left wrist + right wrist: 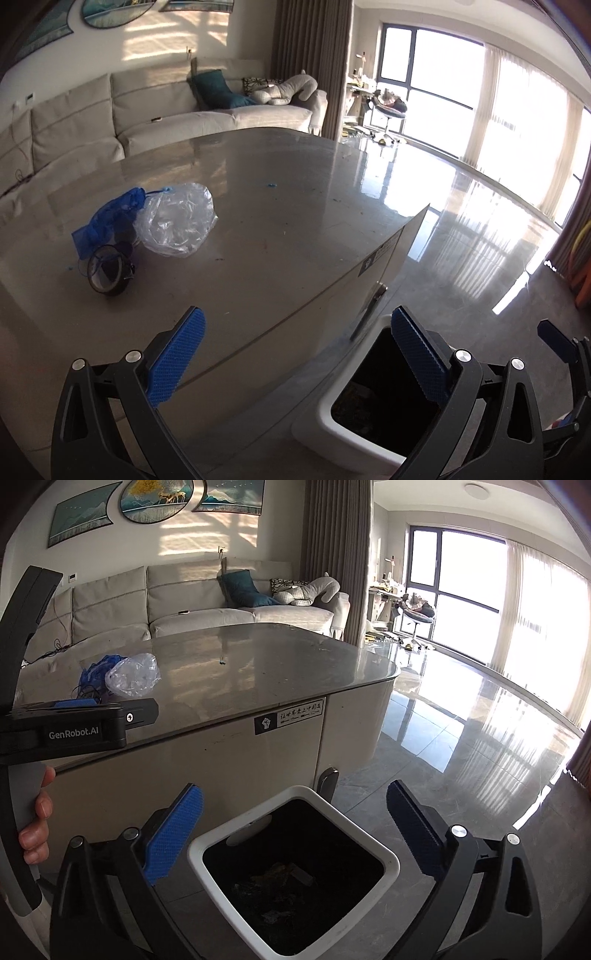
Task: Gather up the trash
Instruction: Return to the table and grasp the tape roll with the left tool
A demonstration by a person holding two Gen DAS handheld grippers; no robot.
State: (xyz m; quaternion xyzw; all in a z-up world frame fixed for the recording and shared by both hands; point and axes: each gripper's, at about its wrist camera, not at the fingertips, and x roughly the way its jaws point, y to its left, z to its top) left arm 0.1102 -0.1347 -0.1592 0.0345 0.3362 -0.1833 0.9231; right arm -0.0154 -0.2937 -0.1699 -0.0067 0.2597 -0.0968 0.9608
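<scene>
Right wrist view, right claw (pixel 295 808) spread empty over white-rimmed bin (pixel 391 864) beside table edge (pixel 221 716), left claw (pixel 297 326) open.

Far beyond the fingertips, a pale sofa (pixel 207 602) with a teal cushion (pixel 240 587); off right of them, sunlit windows (pixel 461 576) over glossy floor (pixel 461 716).

The table (pixel 280 206) lies bare right of the clear bag (pixel 177 221); the bin (pixel 388 860) mouth stands unobstructed.
</scene>
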